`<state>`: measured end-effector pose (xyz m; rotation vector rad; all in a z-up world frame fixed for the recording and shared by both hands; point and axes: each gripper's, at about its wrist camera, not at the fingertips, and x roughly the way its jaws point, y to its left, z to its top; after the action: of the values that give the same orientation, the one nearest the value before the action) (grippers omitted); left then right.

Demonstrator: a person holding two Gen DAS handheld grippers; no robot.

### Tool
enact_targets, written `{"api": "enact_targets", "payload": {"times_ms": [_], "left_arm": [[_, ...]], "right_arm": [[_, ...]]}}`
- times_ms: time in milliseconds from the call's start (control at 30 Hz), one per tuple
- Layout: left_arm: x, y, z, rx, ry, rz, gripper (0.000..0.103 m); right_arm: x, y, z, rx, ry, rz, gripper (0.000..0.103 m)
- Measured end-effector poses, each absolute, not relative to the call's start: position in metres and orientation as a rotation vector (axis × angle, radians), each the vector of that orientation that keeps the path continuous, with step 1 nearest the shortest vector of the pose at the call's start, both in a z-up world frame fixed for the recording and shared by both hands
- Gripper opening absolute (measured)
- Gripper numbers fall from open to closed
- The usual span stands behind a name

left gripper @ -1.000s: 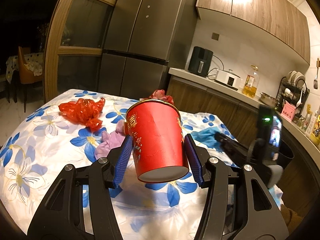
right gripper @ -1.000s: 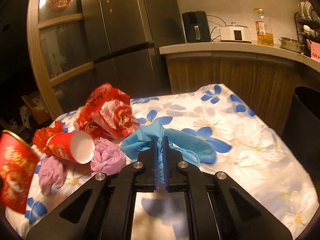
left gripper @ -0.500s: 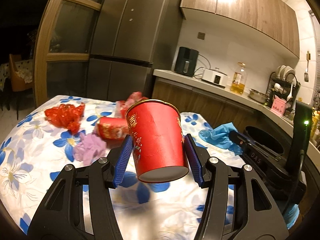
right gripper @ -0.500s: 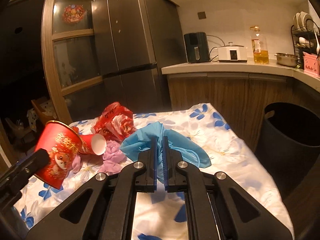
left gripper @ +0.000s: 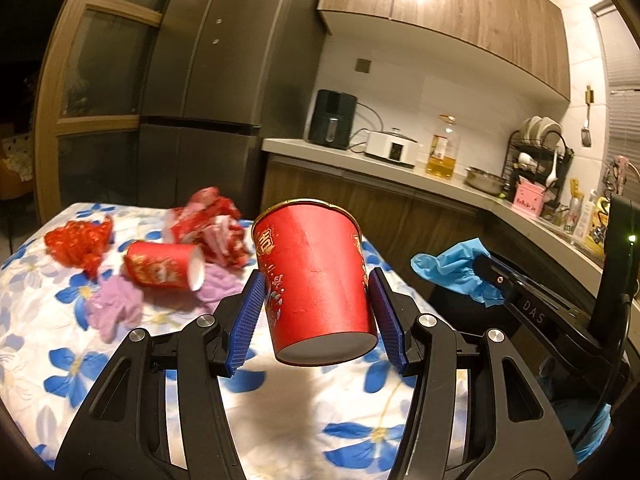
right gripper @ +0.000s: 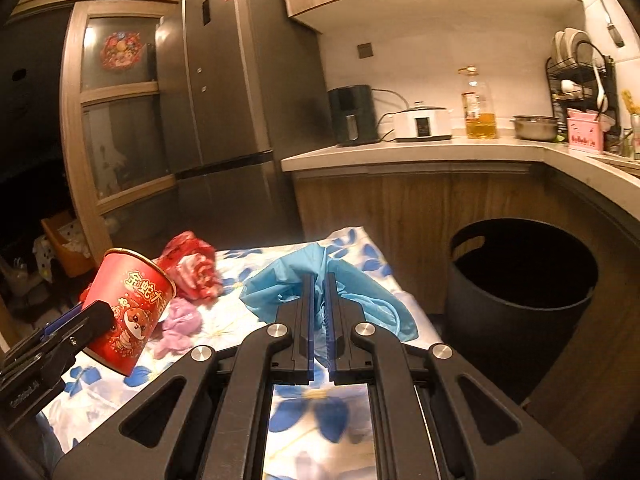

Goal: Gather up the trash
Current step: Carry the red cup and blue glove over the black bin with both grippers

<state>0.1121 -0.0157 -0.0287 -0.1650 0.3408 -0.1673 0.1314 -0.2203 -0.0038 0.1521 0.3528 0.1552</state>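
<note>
My left gripper (left gripper: 316,308) is shut on a big red paper cup (left gripper: 314,284) with gold print, held tilted above the flowered table (left gripper: 132,364); the same cup (right gripper: 130,308) shows at the left of the right wrist view. My right gripper (right gripper: 319,312) is shut on a crumpled blue glove (right gripper: 356,280), which also appears at the right in the left wrist view as the blue glove (left gripper: 452,270). On the table lie a smaller red cup (left gripper: 160,266) on its side, purple gloves (left gripper: 116,306), red wrappers (left gripper: 212,224) and a red plastic bag (left gripper: 78,242).
A black round bin (right gripper: 516,300) stands on the floor right of the table, below the curved counter (right gripper: 440,152). A dark fridge (right gripper: 236,120) and a wood-framed glass door (right gripper: 116,120) stand behind. The counter carries an air fryer, a cooker, an oil bottle and a dish rack.
Both grippers have swung to the right with their loads and risen a little. The bin has come into full view on the right, and the table trash has slid to the left.
</note>
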Motion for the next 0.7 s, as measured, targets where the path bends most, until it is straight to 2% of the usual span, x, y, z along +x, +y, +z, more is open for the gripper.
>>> {"api": "enact_targets", "payload": {"times_ms": [700], "left_arm": [[0.164,-0.157,-0.004,-0.099,0.271,-0.432,0.052]], "right_arm": [[0.138,-0.341,0.021,0.184,0.268,-0.145,0.006]]}}
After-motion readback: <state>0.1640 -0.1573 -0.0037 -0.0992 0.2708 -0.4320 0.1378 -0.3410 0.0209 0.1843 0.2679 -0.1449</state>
